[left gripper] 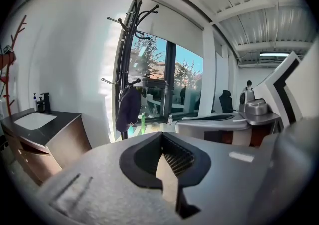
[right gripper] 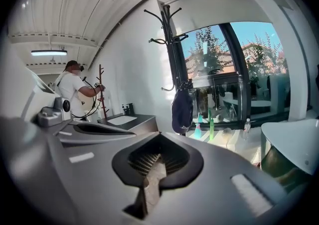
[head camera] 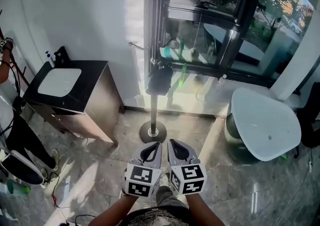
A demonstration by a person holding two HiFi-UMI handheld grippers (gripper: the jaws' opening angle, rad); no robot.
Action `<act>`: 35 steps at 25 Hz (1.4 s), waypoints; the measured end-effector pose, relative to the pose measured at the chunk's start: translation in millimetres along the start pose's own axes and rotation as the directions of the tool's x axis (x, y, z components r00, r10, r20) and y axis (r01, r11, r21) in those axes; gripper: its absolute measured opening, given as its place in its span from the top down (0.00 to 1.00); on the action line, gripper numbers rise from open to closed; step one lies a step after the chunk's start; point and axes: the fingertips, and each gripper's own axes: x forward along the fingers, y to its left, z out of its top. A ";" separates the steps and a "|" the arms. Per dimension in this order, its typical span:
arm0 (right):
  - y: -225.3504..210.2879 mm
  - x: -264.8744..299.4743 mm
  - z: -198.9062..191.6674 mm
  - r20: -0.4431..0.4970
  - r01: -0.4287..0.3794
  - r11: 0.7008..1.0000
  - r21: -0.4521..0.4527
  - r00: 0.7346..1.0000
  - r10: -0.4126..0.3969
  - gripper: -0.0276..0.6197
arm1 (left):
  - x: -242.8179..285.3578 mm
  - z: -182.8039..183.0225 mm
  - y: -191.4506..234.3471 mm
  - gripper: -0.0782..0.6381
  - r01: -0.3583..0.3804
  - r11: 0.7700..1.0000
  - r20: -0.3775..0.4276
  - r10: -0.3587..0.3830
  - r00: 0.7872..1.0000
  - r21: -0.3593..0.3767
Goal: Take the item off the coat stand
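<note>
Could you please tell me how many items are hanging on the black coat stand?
1: a dark fabric bag hanging from a low hook on the black metal coat stand, beside the window. The other visible hooks look bare.

Ahead of us stands the coat stand [head camera: 153, 112], the window [head camera: 200, 35] just behind it, the item [head camera: 159, 79] hanging on a low hook — the counter [head camera: 94, 69] lies to its left, the round table [head camera: 265, 120] to its right.
</note>
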 end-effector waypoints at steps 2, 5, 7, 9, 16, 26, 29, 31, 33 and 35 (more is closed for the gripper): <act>-10.5 14.5 6.0 0.006 -0.015 1.000 0.001 1.000 0.015 0.95 | 15.6 5.2 3.9 0.89 -0.009 1.000 -0.005 0.009 1.000 -0.004; -24.7 32.6 8.1 0.007 -0.035 0.999 0.015 0.999 0.035 0.95 | 36.1 10.6 9.8 0.89 -0.021 1.000 -0.008 0.021 1.000 -0.008; -33.7 43.1 10.9 0.003 -0.047 0.999 0.016 0.999 0.047 0.95 | 48.4 15.8 13.8 0.89 -0.035 0.999 -0.012 0.035 0.999 -0.007; -40.4 54.3 14.9 0.002 -0.064 0.998 0.019 0.998 0.064 0.95 | 59.5 20.9 17.9 0.89 -0.051 0.999 -0.015 0.051 0.999 -0.003; -61.6 92.0 30.7 0.006 -0.108 0.994 -0.033 0.994 0.108 0.95 | 97.5 34.6 33.8 0.89 -0.103 0.995 -0.023 0.102 0.994 -0.006; -89.5 134.2 45.4 -0.004 -0.163 0.981 -0.102 0.987 0.164 0.92 | 130.0 47.8 60.4 0.89 -0.199 0.980 -0.024 0.199 0.980 -0.008; -94.1 145.7 51.1 -0.004 -0.166 0.978 -0.123 0.986 0.167 0.90 | 134.7 52.7 66.8 0.89 -0.216 0.976 -0.022 0.215 0.976 -0.010; -97.6 154.1 54.3 -0.008 -0.170 0.977 -0.128 0.985 0.170 0.88 | 137.5 55.2 71.3 0.89 -0.223 0.975 -0.021 0.223 0.975 -0.015; -99.5 161.1 55.7 -0.013 -0.176 0.975 -0.135 0.984 0.176 0.85 | 139.3 55.9 76.2 0.89 -0.232 0.973 -0.020 0.231 0.973 -0.021; -100.8 168.2 56.1 -0.016 -0.177 0.973 -0.149 0.984 0.177 0.84 | 142.3 54.7 81.7 0.89 -0.237 0.971 -0.022 0.237 0.971 -0.027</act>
